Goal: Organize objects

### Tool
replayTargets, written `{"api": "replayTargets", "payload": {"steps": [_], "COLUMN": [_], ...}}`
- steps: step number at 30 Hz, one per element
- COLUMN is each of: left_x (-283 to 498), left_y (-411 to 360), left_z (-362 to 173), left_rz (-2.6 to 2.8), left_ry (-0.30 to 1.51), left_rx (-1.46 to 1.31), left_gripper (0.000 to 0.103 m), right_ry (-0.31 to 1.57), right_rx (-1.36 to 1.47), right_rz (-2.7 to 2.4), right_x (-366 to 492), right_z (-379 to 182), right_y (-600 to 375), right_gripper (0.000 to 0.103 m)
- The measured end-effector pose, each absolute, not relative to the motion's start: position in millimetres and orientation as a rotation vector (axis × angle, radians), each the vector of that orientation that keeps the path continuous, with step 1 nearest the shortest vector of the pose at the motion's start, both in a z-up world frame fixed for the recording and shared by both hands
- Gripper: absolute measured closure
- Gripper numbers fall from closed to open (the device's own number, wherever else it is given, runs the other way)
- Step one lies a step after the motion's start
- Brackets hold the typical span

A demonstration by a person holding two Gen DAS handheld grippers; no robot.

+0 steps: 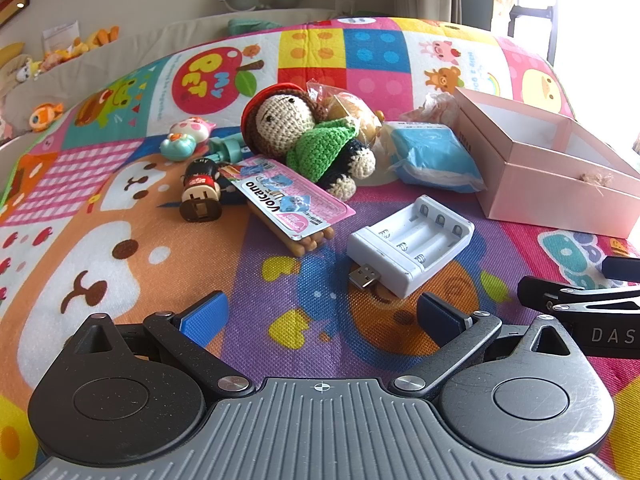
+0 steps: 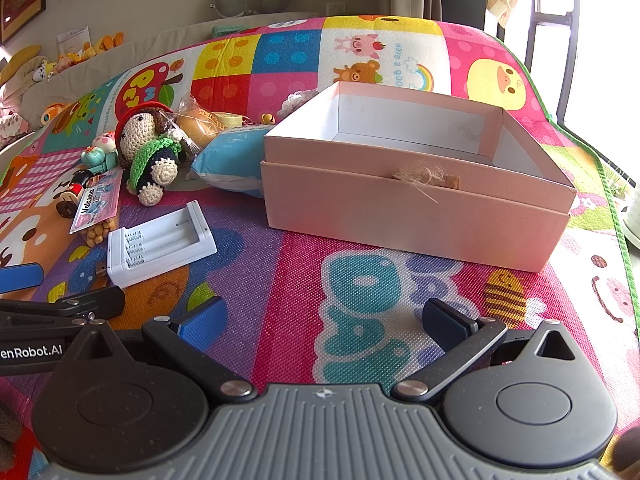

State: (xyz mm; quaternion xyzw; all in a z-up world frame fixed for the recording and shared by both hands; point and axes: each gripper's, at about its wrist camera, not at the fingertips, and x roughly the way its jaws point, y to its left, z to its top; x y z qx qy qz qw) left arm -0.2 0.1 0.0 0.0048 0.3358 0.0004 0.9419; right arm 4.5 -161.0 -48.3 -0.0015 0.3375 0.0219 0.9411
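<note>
Box (image 2: 416, 216) sits empty; doll (image 1: 304, 136), charger (image 1: 412, 244) and other toys lie loose on the mat (image 1: 280, 340) (nothing sorted). Both hand-held grippers, left (image 1: 320, 312) and right (image 2: 324, 320), gape wide, holding nothing.

The pink snack pack (image 1: 294, 196) carries "Volcano" in black letters. The play mat (image 1: 120, 208) has a red apple printed "MY PET", and a white square by the rainbow reads "Have a good", the rest hidden behind the pink box (image 2: 416, 204). The left gripper (image 1: 320, 316) shows "enRobot.AI" on its side in the right wrist view; the right gripper (image 2: 324, 320) shows "DAS" in the left wrist view.
</note>
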Motion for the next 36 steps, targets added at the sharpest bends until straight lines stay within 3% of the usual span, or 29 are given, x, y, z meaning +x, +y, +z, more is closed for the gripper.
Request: {"api": "replayTargets", "payload": {"steps": [36], "left_x": [-13.1], "left_y": [13.2], "left_z": [5.5], "left_rz": [-0.068], "left_ry": [0.682], "left_rx": [-0.008], "left_gripper": [0.001], "right_ry": [0.69], "right_rx": [-0.002], "right_rz": [0.045], "right_x": [3.4], "right_z": [-47.6], "right_y": [-161.0], "right_gripper": [0.0]}}
